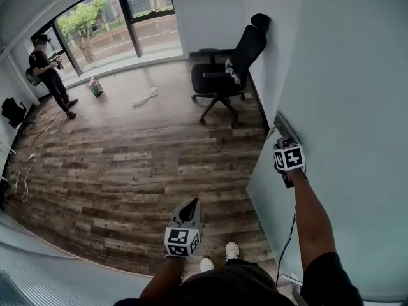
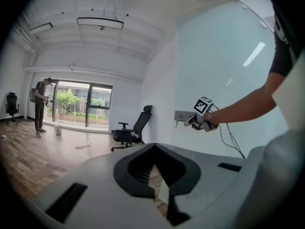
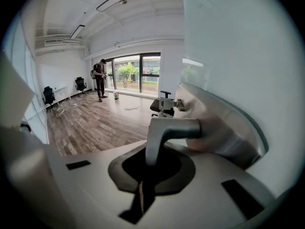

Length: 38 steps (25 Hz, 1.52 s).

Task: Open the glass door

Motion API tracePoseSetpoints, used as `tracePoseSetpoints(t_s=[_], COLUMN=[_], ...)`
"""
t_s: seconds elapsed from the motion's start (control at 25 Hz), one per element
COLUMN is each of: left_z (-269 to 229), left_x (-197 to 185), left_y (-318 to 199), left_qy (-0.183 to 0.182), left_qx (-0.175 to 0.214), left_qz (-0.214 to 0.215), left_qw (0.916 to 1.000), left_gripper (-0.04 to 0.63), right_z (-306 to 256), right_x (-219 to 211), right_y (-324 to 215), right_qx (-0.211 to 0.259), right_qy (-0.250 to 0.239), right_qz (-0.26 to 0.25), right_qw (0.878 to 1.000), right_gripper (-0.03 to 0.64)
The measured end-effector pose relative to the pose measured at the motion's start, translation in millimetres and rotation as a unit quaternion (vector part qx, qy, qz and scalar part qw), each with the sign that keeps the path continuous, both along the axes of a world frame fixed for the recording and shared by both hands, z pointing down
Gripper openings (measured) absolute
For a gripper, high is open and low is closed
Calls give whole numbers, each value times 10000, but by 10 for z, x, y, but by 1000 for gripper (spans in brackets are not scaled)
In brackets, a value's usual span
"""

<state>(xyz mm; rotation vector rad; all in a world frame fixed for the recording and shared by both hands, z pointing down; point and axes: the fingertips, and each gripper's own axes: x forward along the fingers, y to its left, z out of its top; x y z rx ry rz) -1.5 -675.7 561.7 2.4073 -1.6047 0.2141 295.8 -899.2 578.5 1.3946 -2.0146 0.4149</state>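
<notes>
The frosted glass door (image 1: 344, 107) fills the right side of the head view, with a metal handle plate (image 1: 285, 127) at its edge. My right gripper (image 1: 282, 146) is at that plate, shut on the door handle (image 3: 164, 132). In the right gripper view the lever bends down from the plate and runs between the closed jaws of my right gripper (image 3: 142, 191). From the left gripper view, the right gripper (image 2: 191, 123) shows against the handle plate (image 2: 182, 116). My left gripper (image 1: 190, 204) hangs free over the wooden floor, left of the door, shut and holding nothing (image 2: 159, 185).
A black office chair (image 1: 223, 75) stands against the wall beyond the door's edge. A person (image 1: 48, 69) stands far off by the windows (image 1: 115, 24). A small bucket (image 1: 95, 87), a white scrap (image 1: 145, 96) and a cable (image 1: 22, 177) lie on the floor.
</notes>
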Motion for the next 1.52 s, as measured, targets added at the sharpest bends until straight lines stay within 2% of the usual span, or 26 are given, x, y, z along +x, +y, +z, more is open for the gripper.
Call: tracePoseSetpoints(t_s=[0.48,0.84,1.12,1.24,1.32,1.44,1.52], left_z=[94,22,-75,-76,-98,-118,-116], left_x=[327,360,403,453,491,486,424], left_y=[-296,-395,-394,-285,-218,-126,-95], left_qy=[-42,-39,-89,-287,-332,-292,-272], left_qx=[-98,-74,80,157,189,210,207], left_qz=[78,111,253,395,487,530,509], left_qw=[9999,9999,9996,9987,9981,9979,9981], left_gripper=[2,2,2,2,2,2,2], right_z=[12,-11,-65,-51,-77,-174,-295], right_x=[782,927,1005,993,990,1069,1119], right_y=[-374,-409,-362,-281,-246,-187,-149], right_qx=[-68,-241,-643,-1027,-1138,-894,-551], right_qy=[-57,-13,618,476,335,282,385], right_qz=[491,537,372,216,175,332,467], right_qw=[9988,9983,9953,9933,9928,9950,9966], right_gripper=[15,15,17,42,95,95,95])
